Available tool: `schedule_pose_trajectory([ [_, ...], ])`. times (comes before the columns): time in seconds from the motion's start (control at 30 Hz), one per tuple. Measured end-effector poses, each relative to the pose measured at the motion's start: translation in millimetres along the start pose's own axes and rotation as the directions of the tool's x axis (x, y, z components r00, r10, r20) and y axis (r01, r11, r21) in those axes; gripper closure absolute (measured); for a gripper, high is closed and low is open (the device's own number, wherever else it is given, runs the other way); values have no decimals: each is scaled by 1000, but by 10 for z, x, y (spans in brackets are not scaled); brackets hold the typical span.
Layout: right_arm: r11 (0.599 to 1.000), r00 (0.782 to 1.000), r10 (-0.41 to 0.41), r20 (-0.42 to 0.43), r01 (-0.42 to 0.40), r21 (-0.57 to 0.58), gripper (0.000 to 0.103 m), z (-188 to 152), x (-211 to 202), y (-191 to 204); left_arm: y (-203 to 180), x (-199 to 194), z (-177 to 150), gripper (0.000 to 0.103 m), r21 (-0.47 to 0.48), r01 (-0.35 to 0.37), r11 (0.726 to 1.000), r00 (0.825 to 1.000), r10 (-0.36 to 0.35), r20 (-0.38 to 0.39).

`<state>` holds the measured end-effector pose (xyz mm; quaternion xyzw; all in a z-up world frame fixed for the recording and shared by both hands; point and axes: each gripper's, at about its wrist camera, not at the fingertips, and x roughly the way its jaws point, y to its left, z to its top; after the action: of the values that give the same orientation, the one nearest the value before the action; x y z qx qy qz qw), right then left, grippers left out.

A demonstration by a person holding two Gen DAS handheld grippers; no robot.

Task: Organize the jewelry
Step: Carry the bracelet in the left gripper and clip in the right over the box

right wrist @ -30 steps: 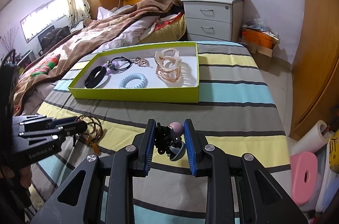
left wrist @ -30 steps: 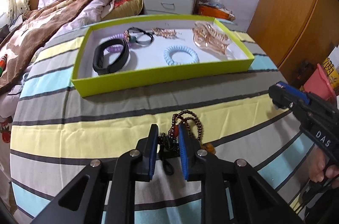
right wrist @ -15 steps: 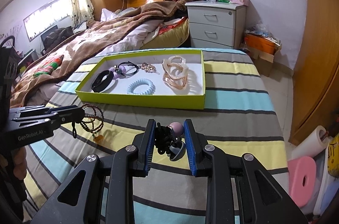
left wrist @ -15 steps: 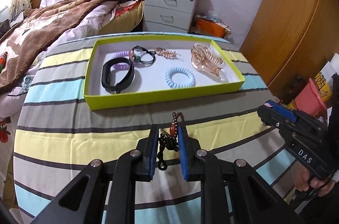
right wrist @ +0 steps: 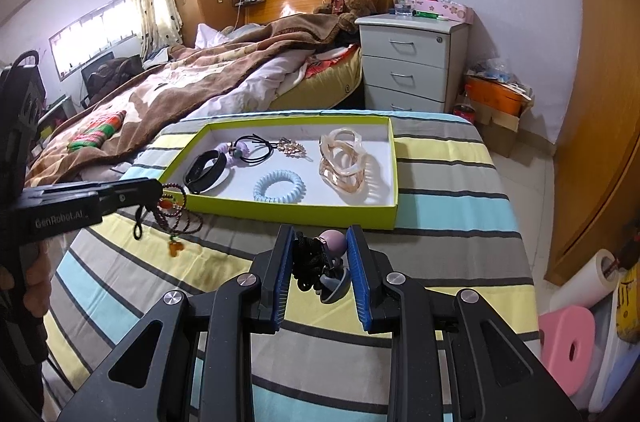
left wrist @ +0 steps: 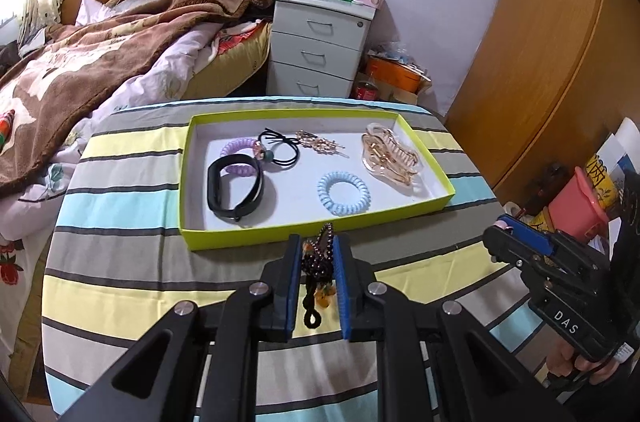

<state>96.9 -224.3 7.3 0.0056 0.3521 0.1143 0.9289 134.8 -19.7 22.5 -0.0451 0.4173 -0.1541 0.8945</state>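
Observation:
My left gripper [left wrist: 316, 258] is shut on a dark beaded bracelet [left wrist: 318, 260] with an orange charm, held above the striped table just short of the green tray's [left wrist: 248, 238] near wall. From the right wrist view the bracelet [right wrist: 176, 210] hangs off the left gripper [right wrist: 154, 188]. My right gripper [right wrist: 320, 254] is shut on a black hair tie with purple and blue balls [right wrist: 324, 262], lifted over the table right of the left gripper. The tray holds a black band [left wrist: 234, 188], purple coil [left wrist: 240, 158], black tie [left wrist: 280, 148], gold clip [left wrist: 322, 144], blue coil [left wrist: 344, 192] and clear claw clip [left wrist: 390, 158].
The striped tablecloth [left wrist: 128, 262] covers the table. A bed [left wrist: 100, 62] lies at the left and a white drawer unit [left wrist: 320, 46] behind the table. A wooden wardrobe [left wrist: 552, 54] stands right, with a pink stool [right wrist: 568, 342] and paper roll [right wrist: 588, 280] on the floor.
My left gripper has lifted the beaded bracelet off the cloth and carried it up toward the tray's near wall. My right gripper has risen a little with the hair tie.

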Motion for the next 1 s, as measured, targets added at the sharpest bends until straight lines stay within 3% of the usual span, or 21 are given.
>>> schedule_pose_trajectory([
  [0.5, 999, 999, 31, 11, -31, -11, 75, 235, 141, 170, 116, 4, 529, 90, 0, 30, 1000, 997, -30, 68],
  [0.63, 999, 999, 32, 7, -32, -6, 75, 219, 161, 149, 151, 55, 436, 90, 1, 35, 999, 998, -35, 46],
  [0.77, 999, 1000, 31, 2, -31, 8, 75, 194, 174, 104, 155, 188, 216, 89, 18, 50, 999, 998, -50, -23],
  [0.8, 999, 1000, 30, 1, -30, 11, 75, 190, 175, 95, 146, 217, 168, 86, 24, 50, 998, 998, -49, -37],
  [0.93, 999, 1000, 30, 0, -30, 14, 75, 181, 177, 91, 118, 363, -18, 54, 2, 78, 997, 992, -77, -98],
  [1.0, 999, 1000, 30, -2, -30, 12, 75, 169, 174, 96, 71, 452, -98, 53, 3, 70, 998, 989, -69, -129],
])
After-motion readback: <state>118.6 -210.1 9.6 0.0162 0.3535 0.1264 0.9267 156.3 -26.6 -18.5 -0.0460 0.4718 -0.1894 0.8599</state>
